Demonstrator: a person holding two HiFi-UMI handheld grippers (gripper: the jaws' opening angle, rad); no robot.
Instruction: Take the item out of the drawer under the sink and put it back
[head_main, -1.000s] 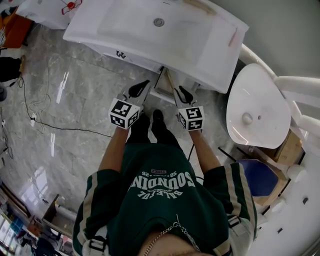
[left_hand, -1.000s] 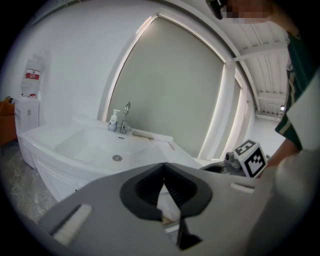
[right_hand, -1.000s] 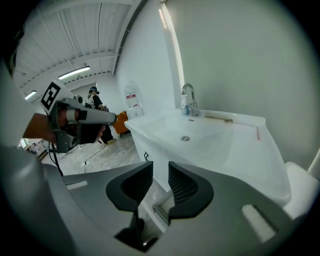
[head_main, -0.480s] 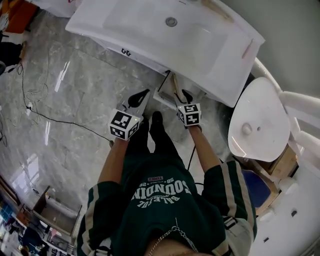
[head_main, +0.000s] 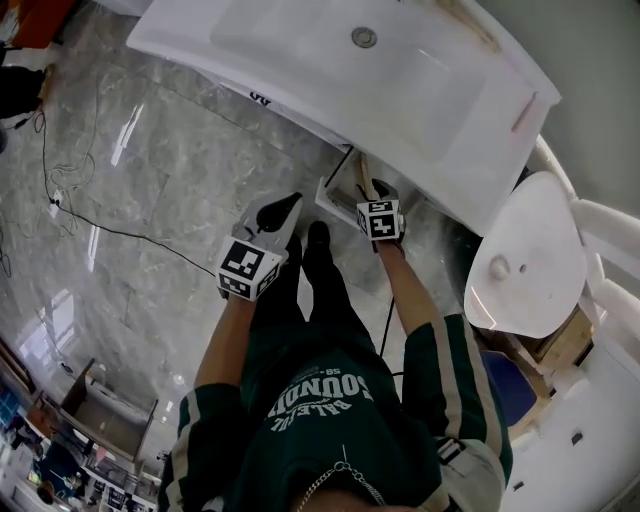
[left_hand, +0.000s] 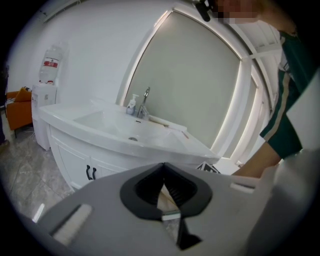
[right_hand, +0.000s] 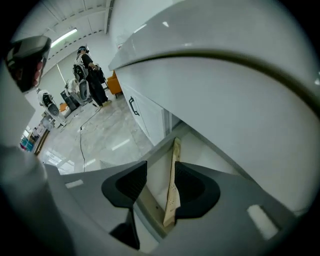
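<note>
Under the white sink (head_main: 330, 60) a white drawer (head_main: 328, 197) stands pulled out. In it a long flat wooden piece (head_main: 361, 170) leans on edge. My right gripper (head_main: 375, 188) points steeply down at the drawer. Its jaws have just been opening and stand wide apart, with the wooden piece (right_hand: 173, 185) between them, close by the right pad, not pressed. My left gripper (head_main: 288, 203) hovers beside the drawer's left corner, above the floor. In the left gripper view its fingertips meet, so the left gripper (left_hand: 163, 166) is shut with nothing in it.
The sink's overhang (right_hand: 240, 100) hangs close above my right gripper. A white toilet (head_main: 525, 255) stands to the right. Black cable (head_main: 120, 235) trails over the marble floor at the left. The cabinet doors carry black handles (left_hand: 90, 172). A person (right_hand: 92, 75) stands far off.
Both grippers have sunk toward the drawer, the right one much further, and it now reaches under the sink's edge. The left gripper stays shut.
</note>
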